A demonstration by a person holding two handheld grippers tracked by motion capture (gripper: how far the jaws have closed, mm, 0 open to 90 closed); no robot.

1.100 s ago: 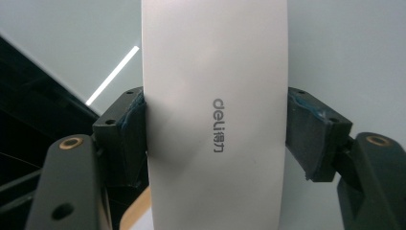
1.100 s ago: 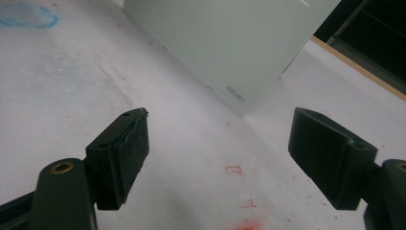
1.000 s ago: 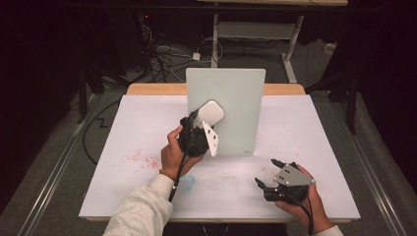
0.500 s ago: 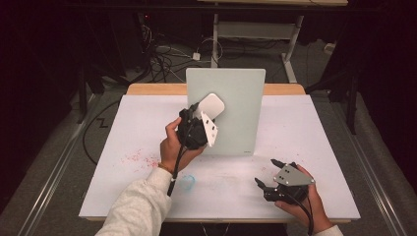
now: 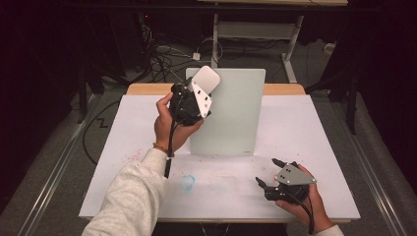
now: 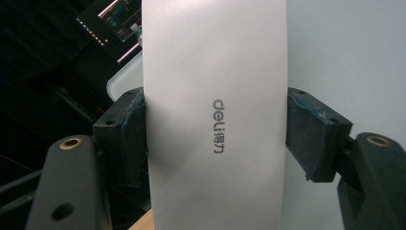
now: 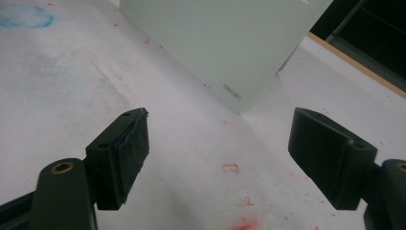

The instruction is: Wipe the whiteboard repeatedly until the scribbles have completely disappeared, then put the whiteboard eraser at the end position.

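**Ana:** Dark room all around, cables on the floor behind, and a white-covered table (image 5: 147,128) in the middle with faint red and blue smears on it. What are the tongs doing?

**Ben:** Start with the left gripper (image 5: 199,91). Its jaws are clamped on the two long edges of a flat white eraser (image 6: 215,96) (grey "deli" lettering on its face, seen in the left gripper view). The pads press squarely on either side, and the eraser sticks up past the jaws.

**Ana:** And where is that eraser over the table?

**Ben:** From the high view the eraser (image 5: 206,79) is held up at the top left corner of the pale green board (image 5: 236,123), which lies flat at the middle back of the table. Whether it touches the board there I can't tell.

**Ana:** The other hand?

**Ben:** The right gripper (image 5: 268,182) rests low near the table's front right, well apart from the board. Its jaws stand wide with nothing between them; the right gripper view looks across bare sheet toward the board's near corner (image 7: 239,100).

**Ana:** So which step is this?

**Ben:** I'd judge the eraser is grasped and being brought to the board's top edge, ready for a wiping pass. The board looks clean to me, so I can't say how much is left.

**Ana:** Next move?

**Ben:** Probably lay the eraser's face flat on the board and draw it along with even pressure. The board could slide, so the free gripper may need to steady its near edge.
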